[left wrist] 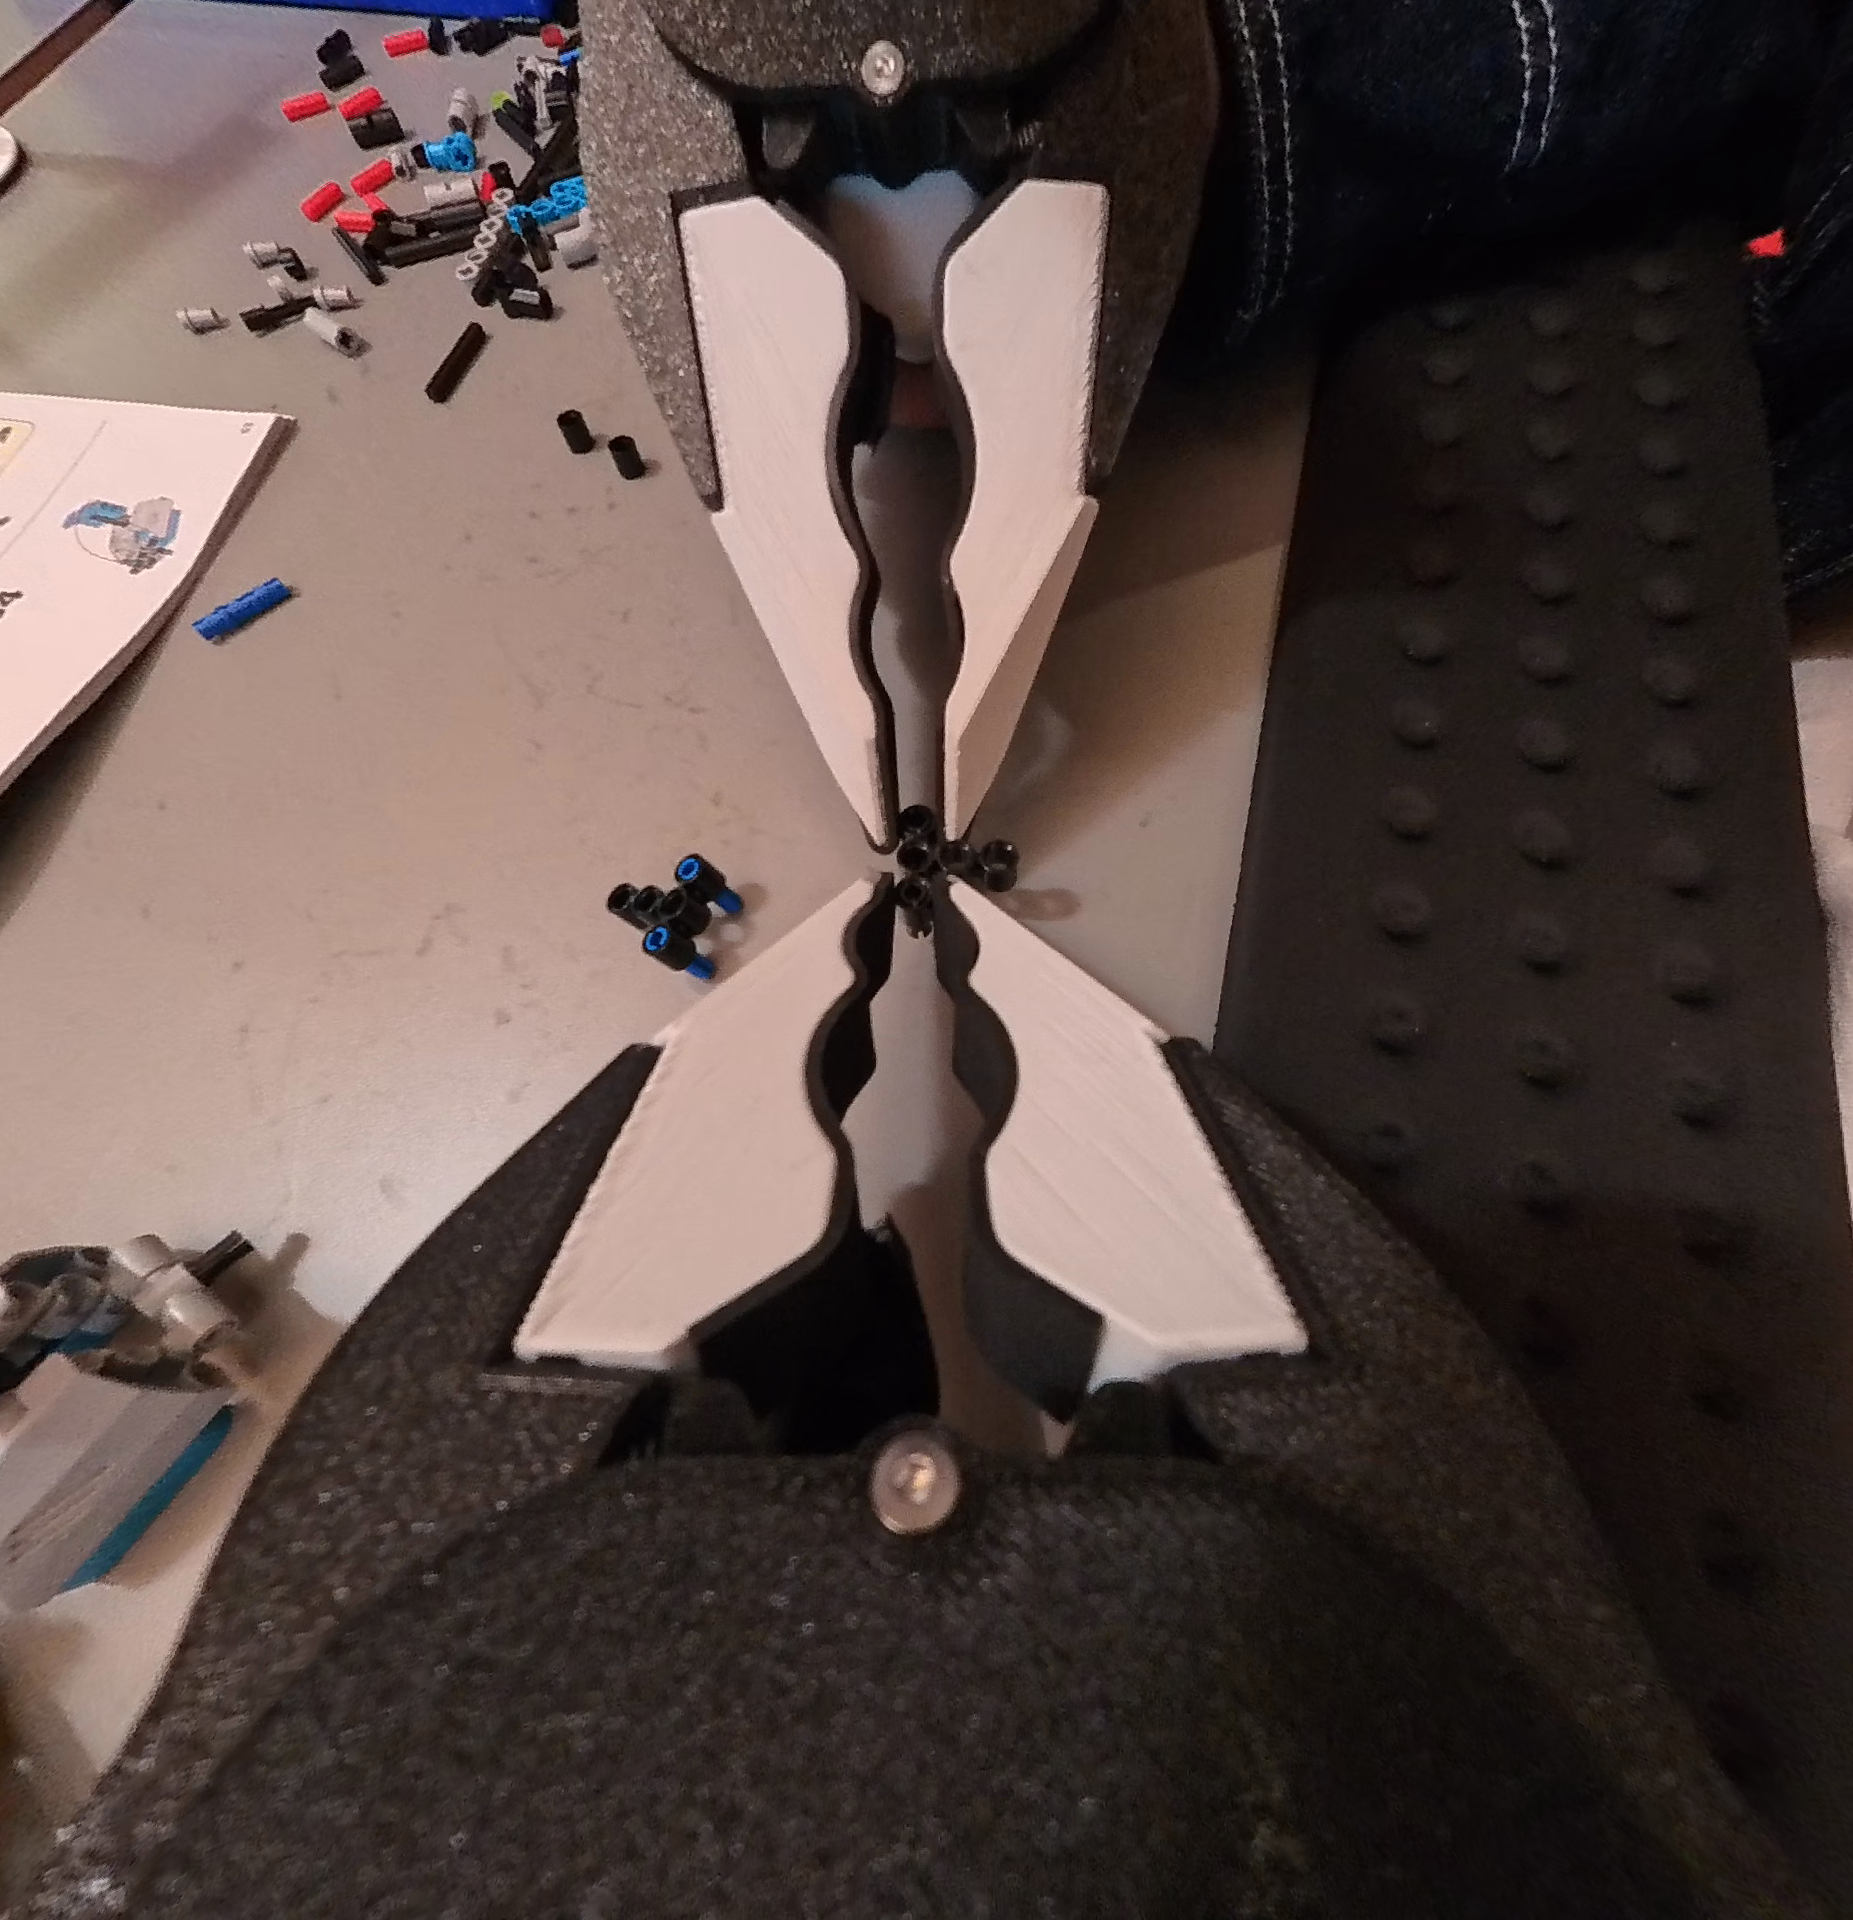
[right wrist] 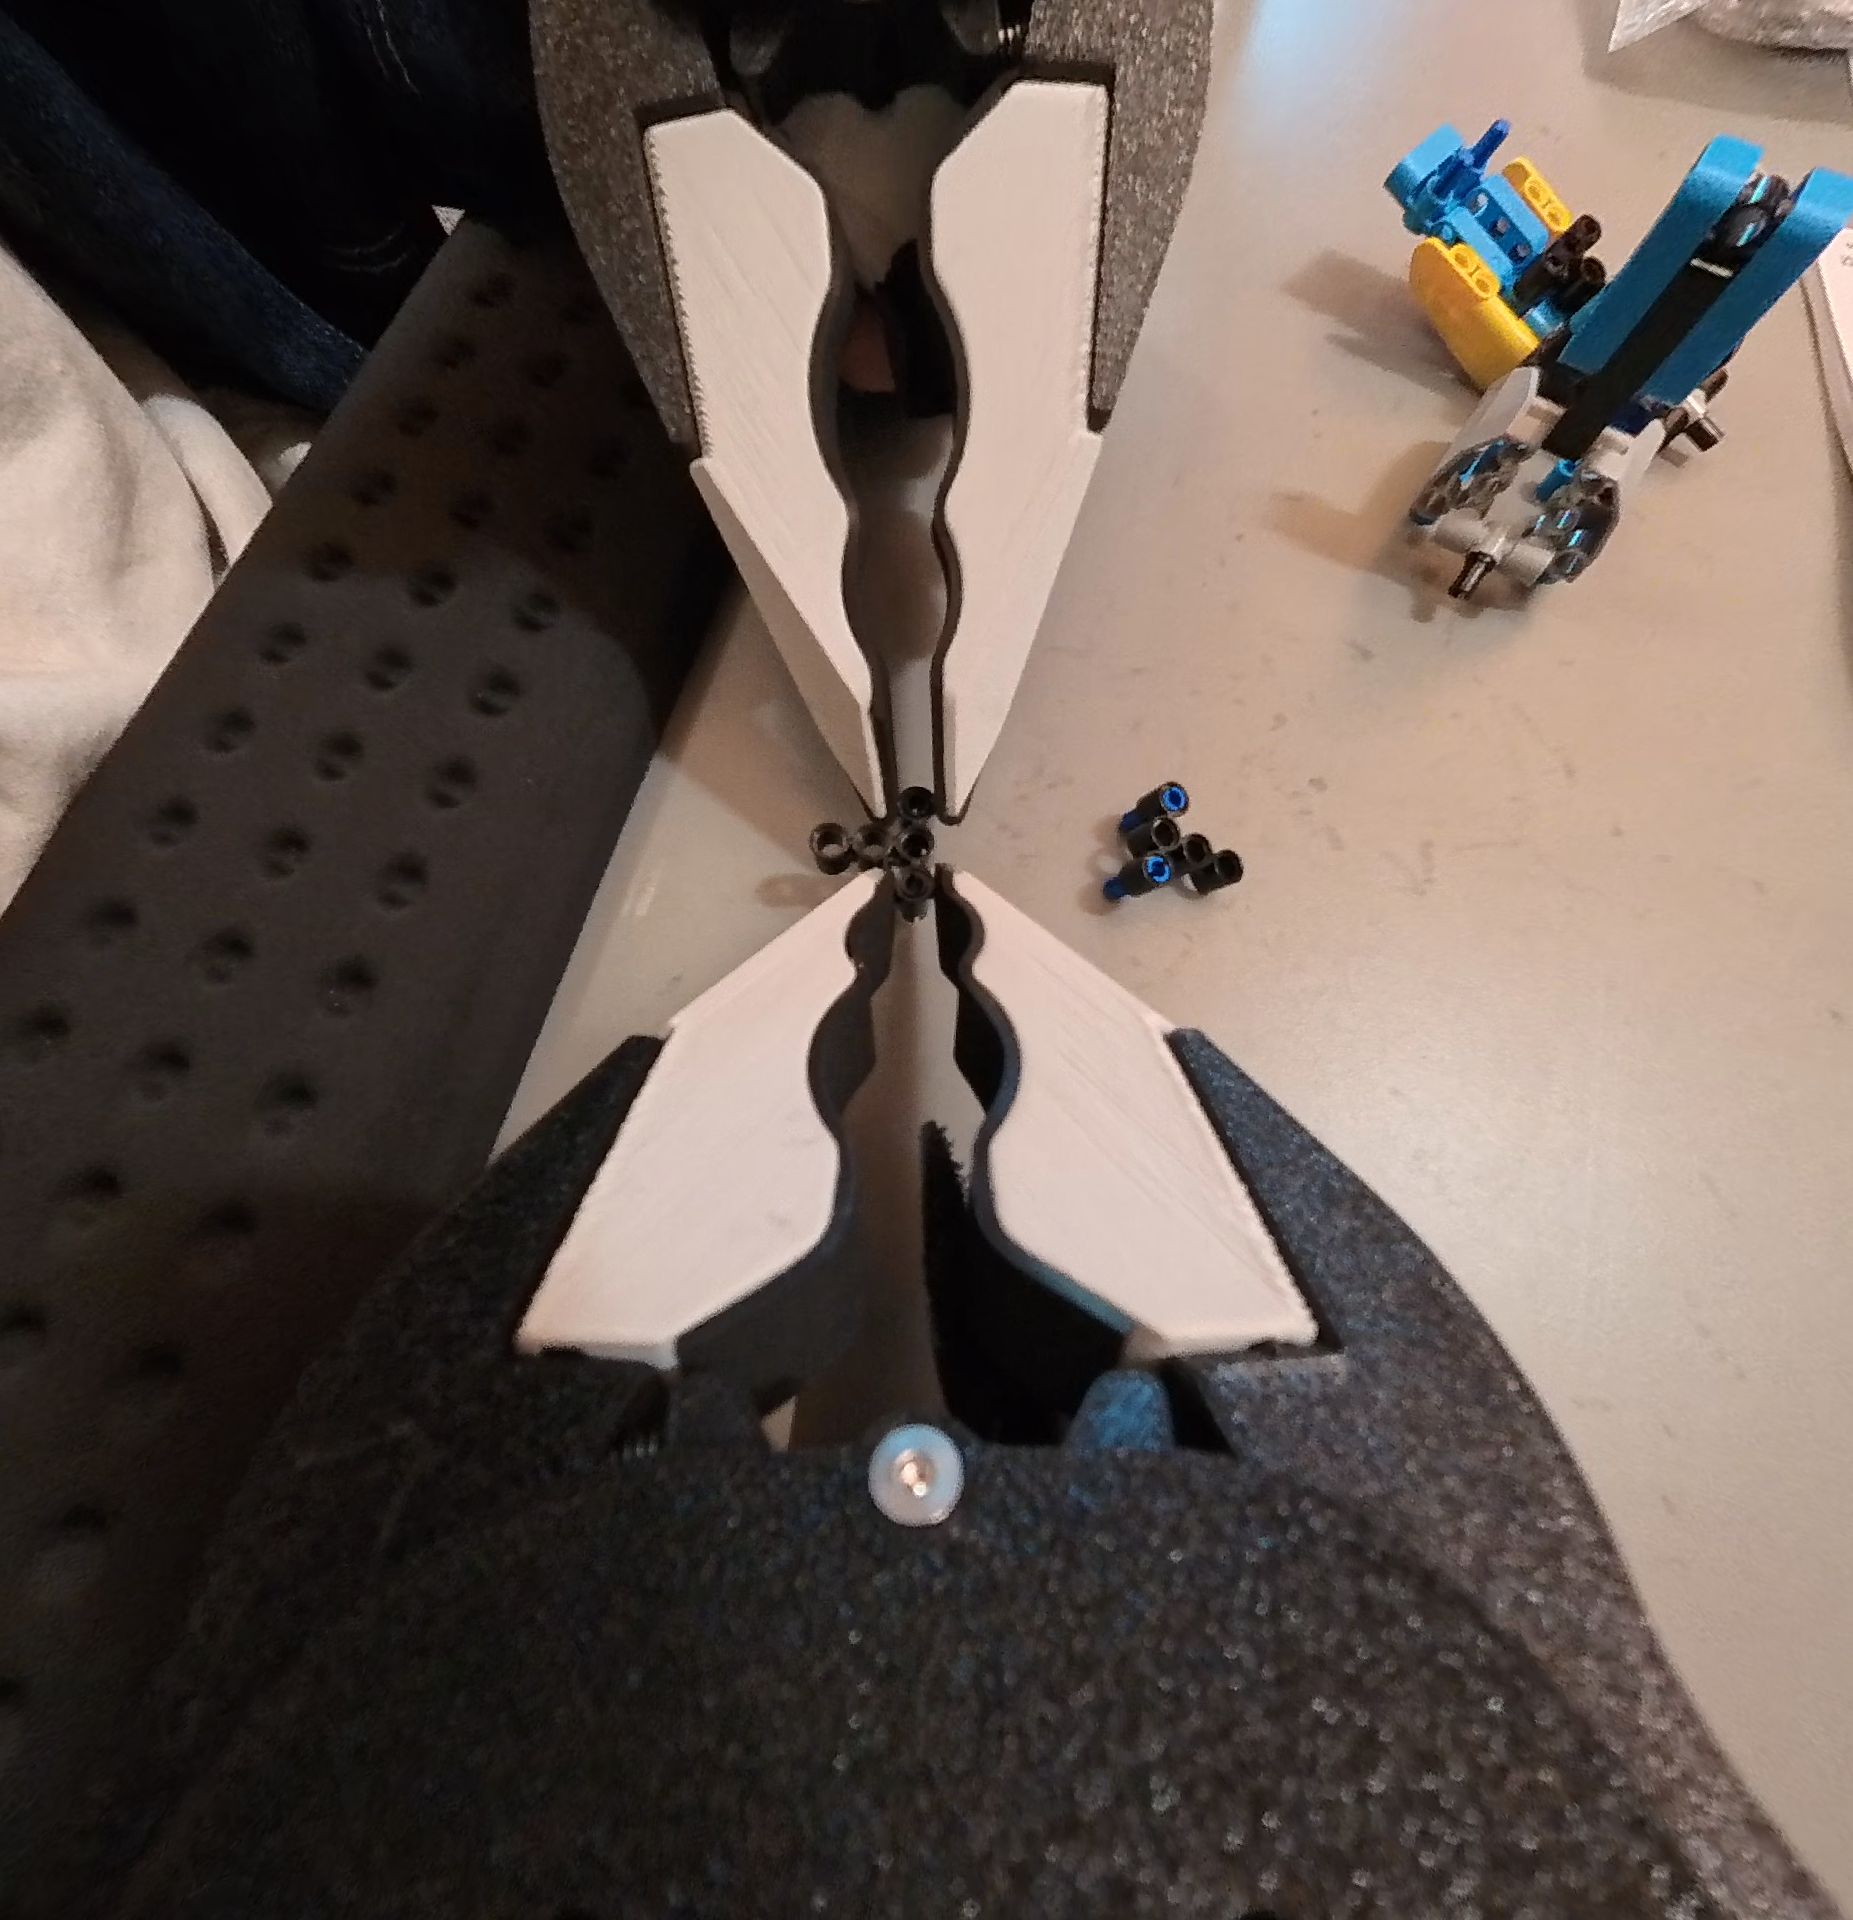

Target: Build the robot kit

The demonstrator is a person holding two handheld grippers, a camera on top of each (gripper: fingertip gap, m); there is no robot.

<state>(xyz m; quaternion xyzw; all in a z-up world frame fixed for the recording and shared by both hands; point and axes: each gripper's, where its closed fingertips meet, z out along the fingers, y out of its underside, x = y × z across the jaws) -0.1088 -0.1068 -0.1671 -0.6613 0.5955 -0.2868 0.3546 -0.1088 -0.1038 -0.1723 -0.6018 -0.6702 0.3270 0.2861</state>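
Both grippers meet tip to tip over the grey table (left wrist: pixel 402 790), each clamped on the same small black connector piece (left wrist: pixel 937 862). In the left wrist view, the left gripper (left wrist: pixel 914 906) comes up from six o'clock, the right gripper (left wrist: pixel 917 831) down from twelve. At nine o'clock of them lies a black piece with blue pins (left wrist: pixel 678 914); loose parts (left wrist: pixel 434 197) scatter at eleven o'clock. In the right wrist view a blue and yellow model (right wrist: pixel 1618 353) stands at two o'clock.

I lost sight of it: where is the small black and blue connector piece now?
The black and blue connector piece lies on the grey table, left of the touching gripper tips in the left wrist view.
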